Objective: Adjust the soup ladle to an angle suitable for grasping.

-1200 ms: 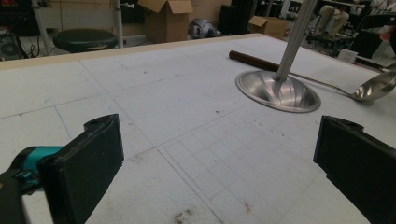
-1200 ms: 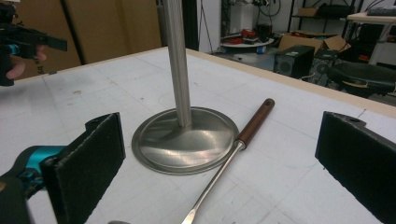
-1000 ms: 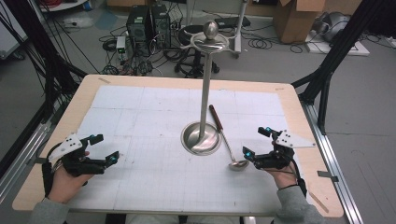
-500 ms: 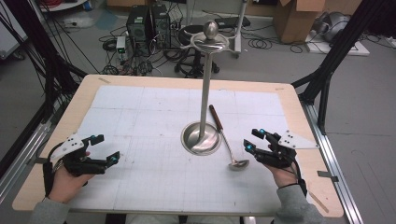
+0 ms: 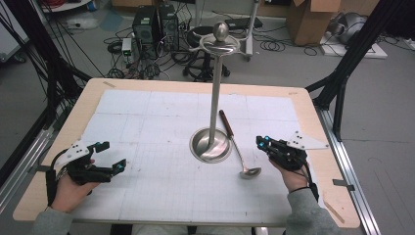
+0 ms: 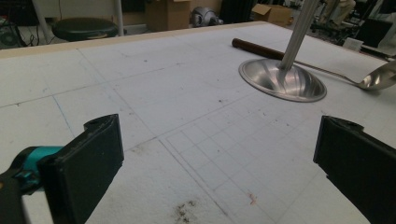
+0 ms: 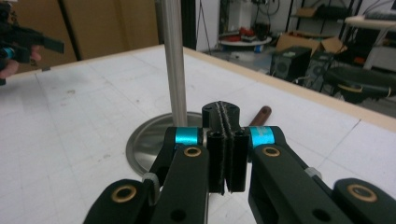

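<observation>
A tall steel stand with a round dished base rises from the middle of the white mat, with a ring and ball at its top. A steel ladle with a brown handle lies flat just right of the base, bowl toward me. My right gripper hovers right of the ladle's bowl. Its jaws have just been closing and now meet with nothing between them; behind them are the stand's pole and the ladle's handle. My left gripper stays at the near left, open and empty, facing the base.
The white gridded mat covers a wooden table. Black frame struts stand at both sides. Beyond the far edge are computers, cables, a stool and cardboard boxes on the floor.
The right gripper's jaws went from wide open to shut, with nothing caught between them. The left hand and gripper kept still. Stand and ladle have not moved.
</observation>
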